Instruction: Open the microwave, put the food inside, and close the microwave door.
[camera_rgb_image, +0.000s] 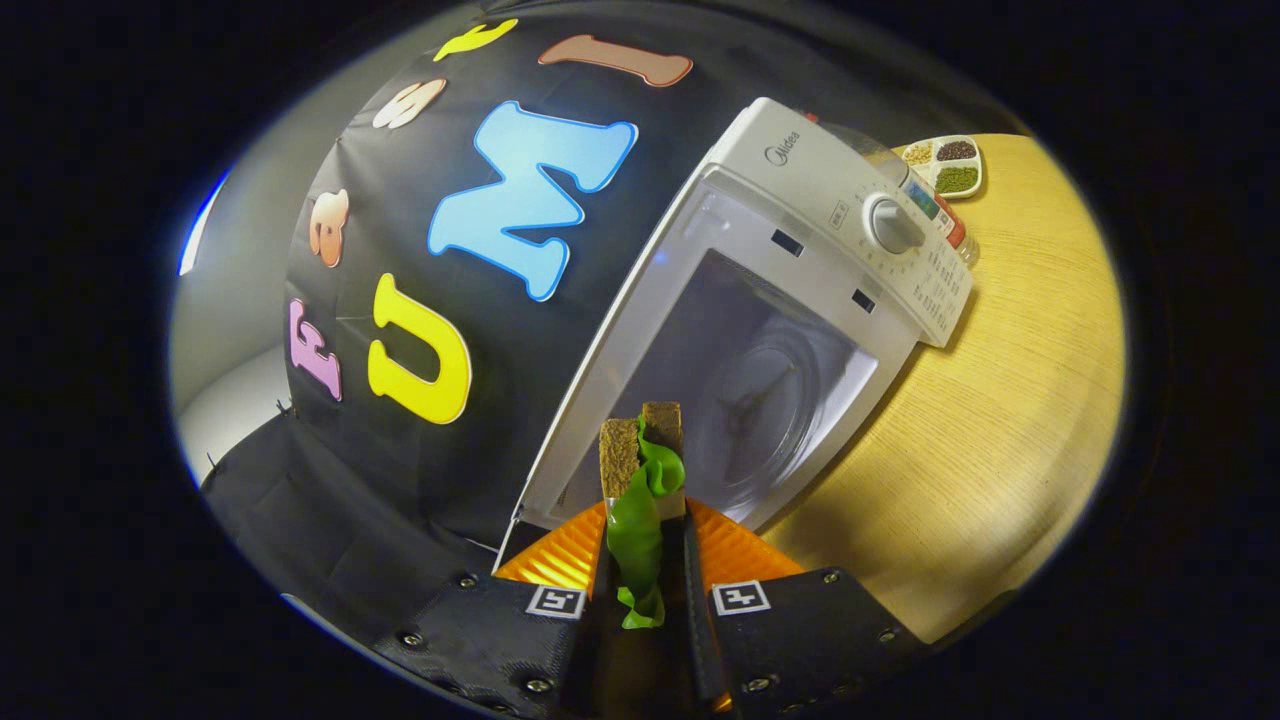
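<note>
The gripper (645, 500) is clamped on a sandwich (640, 470), both fingers pressing its brown bread slices with a green lettuce leaf (638, 535) hanging down between them. Just beyond the fingertips stands the white microwave (800, 260), its cavity exposed, the glass turntable (770, 400) visible inside. The microwave sits on a wooden table (1010, 400). Behind it lies a small tray of spices (948, 163), beside a jar (950, 225)

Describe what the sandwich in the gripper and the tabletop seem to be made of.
The sandwich, clamped between the gripper fingers: likely toy food, coarse brown foam-like slices, glossy green plastic-looking leaf. The tabletop: light wood or wood-look laminate, matte, with fine straight grain.
</note>
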